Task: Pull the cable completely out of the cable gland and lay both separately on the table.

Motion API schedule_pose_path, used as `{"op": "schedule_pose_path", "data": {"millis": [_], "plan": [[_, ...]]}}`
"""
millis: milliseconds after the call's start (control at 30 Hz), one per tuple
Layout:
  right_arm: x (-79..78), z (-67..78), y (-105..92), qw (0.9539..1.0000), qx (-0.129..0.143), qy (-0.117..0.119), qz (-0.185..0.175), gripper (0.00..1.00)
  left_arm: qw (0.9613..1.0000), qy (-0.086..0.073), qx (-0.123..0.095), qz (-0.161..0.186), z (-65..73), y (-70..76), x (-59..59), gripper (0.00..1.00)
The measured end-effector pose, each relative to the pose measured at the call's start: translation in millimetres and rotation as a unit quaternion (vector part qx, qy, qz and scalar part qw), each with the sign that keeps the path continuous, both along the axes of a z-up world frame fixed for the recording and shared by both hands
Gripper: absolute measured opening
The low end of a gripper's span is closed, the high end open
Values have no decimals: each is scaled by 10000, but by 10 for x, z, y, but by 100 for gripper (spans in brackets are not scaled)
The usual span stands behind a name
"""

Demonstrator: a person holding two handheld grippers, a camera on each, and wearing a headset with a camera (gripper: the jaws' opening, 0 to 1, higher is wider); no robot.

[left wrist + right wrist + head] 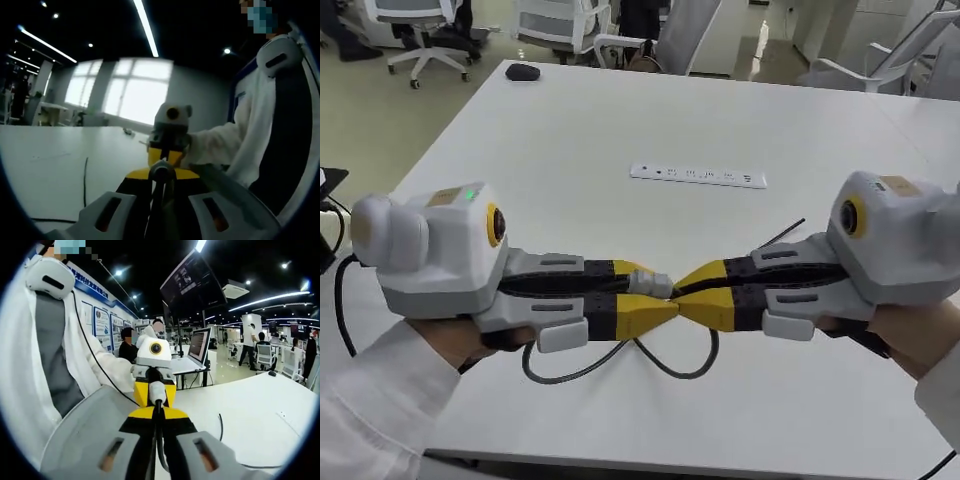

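The white table (620,120) takes up most of the head view, with office chairs (420,25) standing on the floor past its far edge. Above the middle of the tabletop's near edge, two grey-and-yellow grippers meet tip to tip, each held in a white-sleeved hand.

The left gripper (650,293) comes in from the near left corner. Its jaws are drawn narrow on the pale cable gland (656,283), which is held off the tabletop between the two sets of yellow tips. The right gripper (695,293) comes in from the near right, with its jaws pinched close on the black cable (680,376). In the right gripper view the cable runs up between those jaws to the gland (157,390).

The yellow tips cover the place where the cable enters the gland, so I cannot tell how far in it sits. Slack cable loops on the tabletop under both grippers, and one stretch trails toward the right edge.

A white power strip (698,176) lies near the middle of the tabletop, well apart from the grippers. A dark mouse (522,72) sits at the far left corner.
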State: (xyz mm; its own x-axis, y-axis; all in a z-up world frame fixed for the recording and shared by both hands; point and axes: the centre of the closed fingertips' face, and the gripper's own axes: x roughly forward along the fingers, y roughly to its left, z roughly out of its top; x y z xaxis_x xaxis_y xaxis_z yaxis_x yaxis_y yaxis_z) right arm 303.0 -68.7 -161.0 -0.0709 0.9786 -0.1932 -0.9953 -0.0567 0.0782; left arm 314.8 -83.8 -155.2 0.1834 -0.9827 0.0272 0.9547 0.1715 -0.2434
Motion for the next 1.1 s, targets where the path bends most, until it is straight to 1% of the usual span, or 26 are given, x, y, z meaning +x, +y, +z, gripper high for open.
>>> {"op": "schedule_pose_path", "data": {"millis": [100, 167, 233, 300, 333, 367, 400, 567, 700, 733, 900, 967, 1067, 1100], "plan": [[34, -76, -17, 9995, -271, -152, -64, 3, 10000, 23, 3, 83, -13, 23, 33, 16], [49, -100, -33, 9991, -353, -199, -93, 3, 9999, 24, 8, 106, -12, 36, 49, 16], [74, -107, -58, 9989, -389, -231, -145, 3, 9999, 49, -35, 142, 2, 52, 67, 16], [101, -135, -97, 9981, -494, -310, -176, 2, 9998, 39, -31, 176, 0, 60, 79, 16], [117, -166, -123, 9973, -599, -384, -180, 2, 9998, 31, -22, 188, -3, 63, 84, 16], [137, -215, -159, 9957, -755, -515, -173, 2, 9998, 26, -4, 199, -10, 64, 90, 16], [149, -243, -179, 9946, -837, -586, -174, 2, 9998, 21, 12, 205, -16, 64, 94, 16], [209, -444, -290, 9897, -1170, -781, -252, 2, 9997, 14, 134, 217, -68, 56, 103, 16], [265, -646, -395, 9861, -1418, -780, -376, 2, 9997, 36, 165, 191, -88, 48, 101, 16], [285, -703, -430, 9850, -1489, -768, -426, 2, 9997, 48, 145, 195, -86, 51, 105, 16], [341, -894, -539, 9812, -1719, -682, -544, 2, 9997, 95, 52, 223, -66, 69, 120, 16], [411, -987, -613, 9802, -1783, -633, -592, 2, 9997, 111, 5, 239, -53, 76, 125, 16], [436, -1025, -651, 9796, -1808, -564, -672, 2, 9996, 122, -10, 269, -51, 86, 134, 16], [419, -1015, -646, 9796, -1803, -557, -687, 2, 9996, 128, -2, 270, -55, 86, 135, 16]]}}
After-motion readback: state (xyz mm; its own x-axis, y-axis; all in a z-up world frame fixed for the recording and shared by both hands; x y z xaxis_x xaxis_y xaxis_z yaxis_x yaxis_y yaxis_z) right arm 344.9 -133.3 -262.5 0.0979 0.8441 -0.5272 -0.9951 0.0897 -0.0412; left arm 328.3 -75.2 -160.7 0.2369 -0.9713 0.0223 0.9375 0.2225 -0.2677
